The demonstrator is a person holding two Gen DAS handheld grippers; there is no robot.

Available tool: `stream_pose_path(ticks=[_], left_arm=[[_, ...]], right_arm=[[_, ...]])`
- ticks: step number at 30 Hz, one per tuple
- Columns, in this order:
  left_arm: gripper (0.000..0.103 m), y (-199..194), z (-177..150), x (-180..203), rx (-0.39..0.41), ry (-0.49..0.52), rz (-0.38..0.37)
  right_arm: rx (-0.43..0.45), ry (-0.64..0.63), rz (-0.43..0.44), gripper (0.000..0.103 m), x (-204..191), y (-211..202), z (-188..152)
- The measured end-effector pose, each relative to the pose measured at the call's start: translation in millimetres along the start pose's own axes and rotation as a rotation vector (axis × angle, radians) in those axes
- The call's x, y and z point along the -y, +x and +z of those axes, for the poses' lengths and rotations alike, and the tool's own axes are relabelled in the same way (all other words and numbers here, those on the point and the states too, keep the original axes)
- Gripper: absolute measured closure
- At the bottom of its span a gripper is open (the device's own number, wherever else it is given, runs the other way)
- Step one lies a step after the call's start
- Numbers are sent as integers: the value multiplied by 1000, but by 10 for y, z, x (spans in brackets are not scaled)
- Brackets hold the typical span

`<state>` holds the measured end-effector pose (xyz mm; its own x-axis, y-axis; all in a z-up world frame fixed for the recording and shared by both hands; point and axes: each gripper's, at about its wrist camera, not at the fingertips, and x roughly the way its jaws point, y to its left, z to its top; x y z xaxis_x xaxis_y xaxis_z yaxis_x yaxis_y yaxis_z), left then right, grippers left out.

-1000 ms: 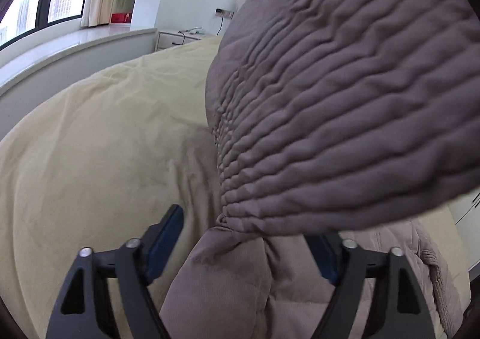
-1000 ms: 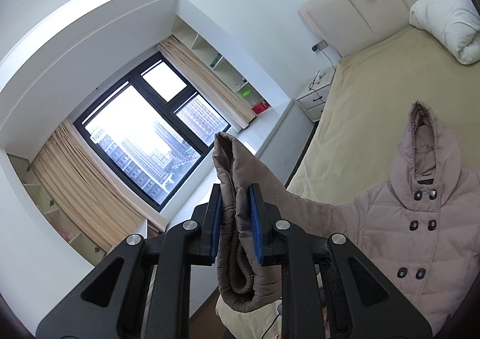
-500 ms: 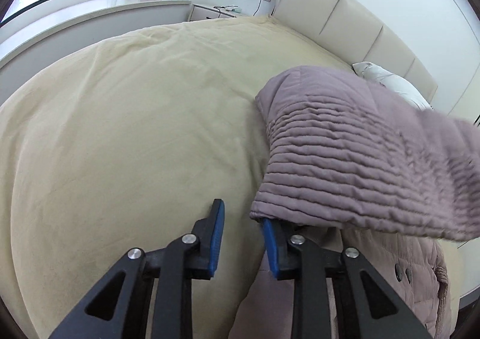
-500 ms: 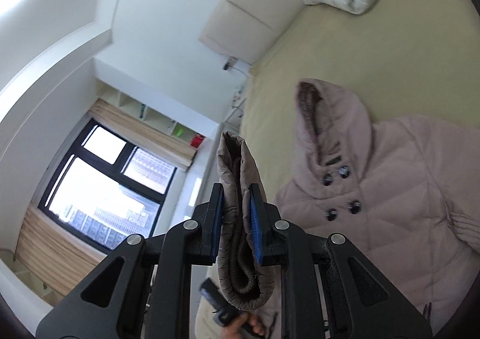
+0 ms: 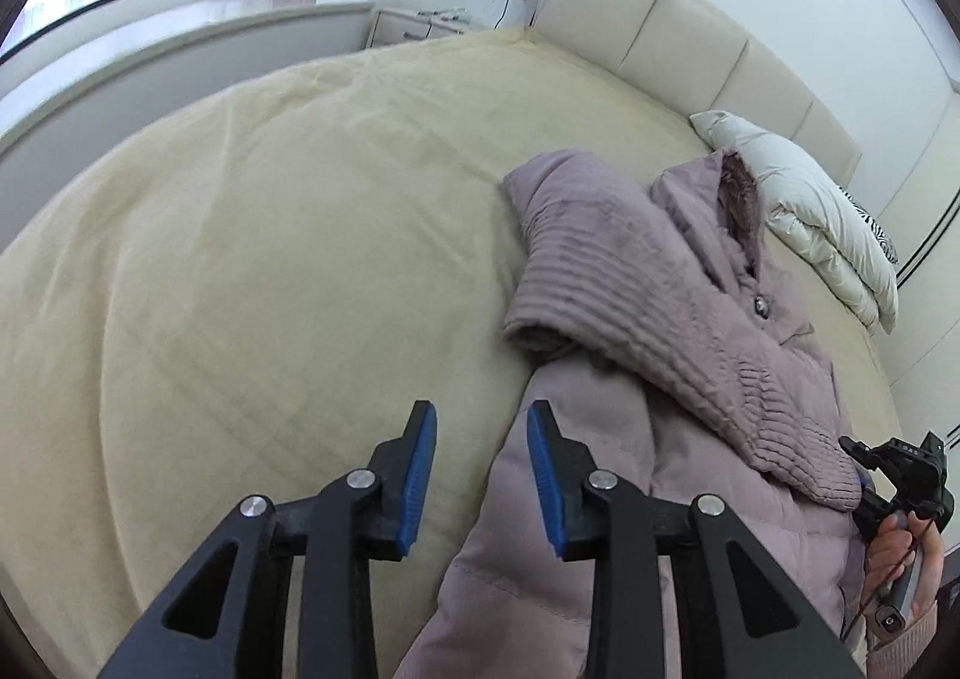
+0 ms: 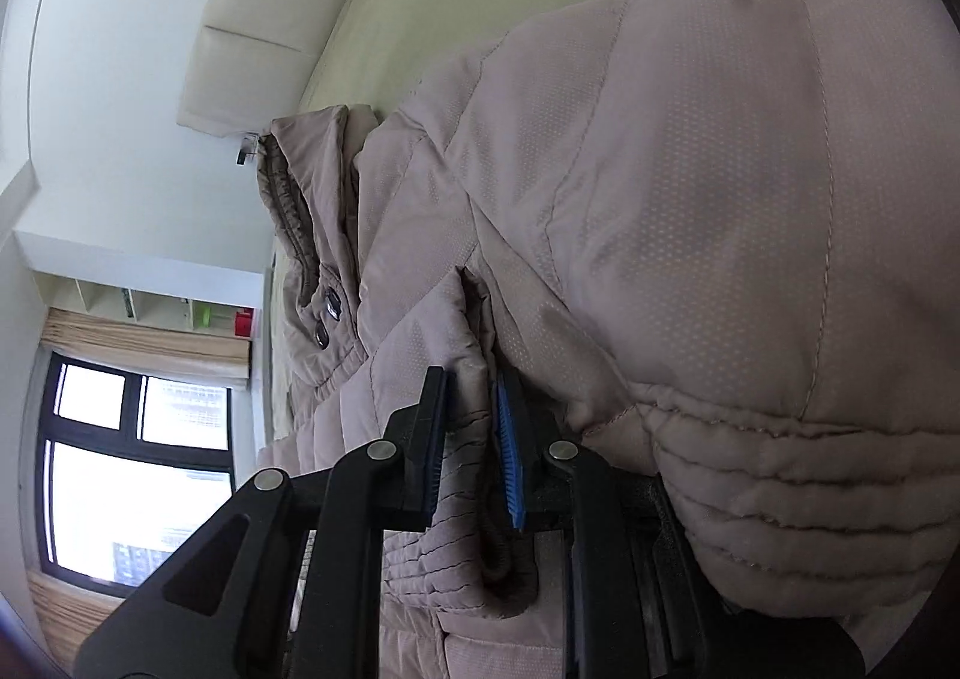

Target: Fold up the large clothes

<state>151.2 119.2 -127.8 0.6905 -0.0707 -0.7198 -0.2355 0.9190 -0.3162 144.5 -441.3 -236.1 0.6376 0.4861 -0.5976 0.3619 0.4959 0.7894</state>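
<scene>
- A bedroom: a wide bed (image 5: 252, 259) with beige cover, a white pillow (image 5: 804, 199) near the headboard.
- The mauve padded coat (image 5: 690, 391) lies on the bed — one sleeve (image 5: 630, 283) folded across its front.
- The left hand-held gripper (image 5: 480, 439) hovers at the coat's edge, jaws apart, holding nothing.
- The right hand-held gripper (image 6: 471, 427) is clamped on the sleeve cuff (image 6: 468, 397).

Soft daylight from the blown-out window (image 6: 138, 499) (fisheye bends edges), close coat (image 6: 720, 259) fabric blurred

The coat (image 5: 708, 439) lies on the bed (image 5: 270, 259), its sleeve (image 5: 648, 313) folded across it, the pillow (image 5: 804, 199) beyond.
</scene>
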Motion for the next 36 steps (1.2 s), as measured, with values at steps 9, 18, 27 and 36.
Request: stream_pose_path(ticks=[9,18,27,36], left_arm=[[70,509,772,702,51,254,53],[65,1326,570,844,-76,434,208],[65,1264,532,851,-63,429,208],[63,1377,555,837,-75,402,220]], right_arm=[[30,-117,-74,87,-229,-102,51],[22,-100,-75,87,-314,-72,257],[203,-283,-126,86,-708,-520,100],[23,-454,-176,86,-1005,88,-260]])
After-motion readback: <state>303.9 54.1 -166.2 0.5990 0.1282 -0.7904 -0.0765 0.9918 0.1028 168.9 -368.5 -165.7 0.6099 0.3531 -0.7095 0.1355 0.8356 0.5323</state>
